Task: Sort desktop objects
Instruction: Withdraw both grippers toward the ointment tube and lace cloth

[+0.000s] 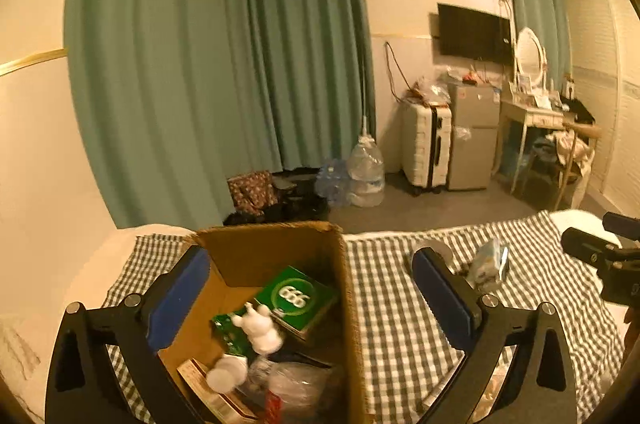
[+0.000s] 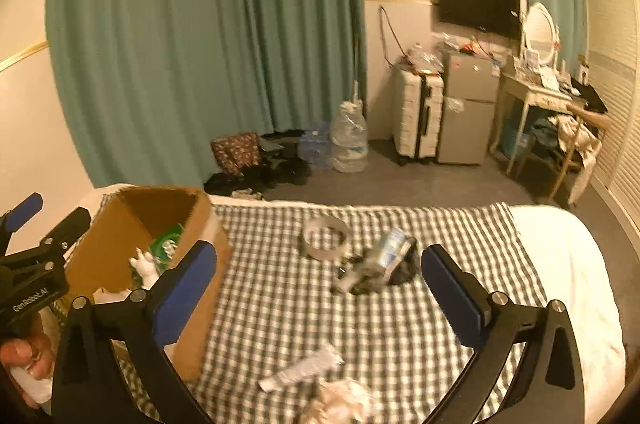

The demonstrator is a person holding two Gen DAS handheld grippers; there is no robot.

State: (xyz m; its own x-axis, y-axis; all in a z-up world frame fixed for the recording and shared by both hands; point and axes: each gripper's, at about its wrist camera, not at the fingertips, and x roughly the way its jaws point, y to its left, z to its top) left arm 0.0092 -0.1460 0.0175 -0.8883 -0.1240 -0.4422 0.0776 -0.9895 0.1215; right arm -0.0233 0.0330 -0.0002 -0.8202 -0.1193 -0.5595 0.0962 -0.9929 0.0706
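Note:
An open cardboard box (image 1: 344, 288) stands on the checked cloth (image 1: 400, 324). In it lie a green box marked 666 (image 1: 298, 296), a white figurine (image 1: 260, 330), a white round lid (image 1: 226, 374) and clear plastic. My left gripper (image 1: 312, 300) is open and empty above the box. My right gripper (image 2: 320, 288) is open and empty over the cloth (image 2: 272, 304). Ahead of it lie a tape roll (image 2: 326, 238), a small carton (image 2: 390, 250) on dark items, a white tube (image 2: 302, 368) and crumpled paper (image 2: 344, 400). The box (image 2: 200, 288) is at its left.
The cloth covers a white bed (image 2: 568, 264). Beyond it on the floor are water jugs (image 2: 348, 140), bags, a suitcase (image 2: 418, 114), a small fridge (image 2: 466, 108) and a dressing table (image 2: 536, 92). Green curtains (image 2: 200, 44) hang behind.

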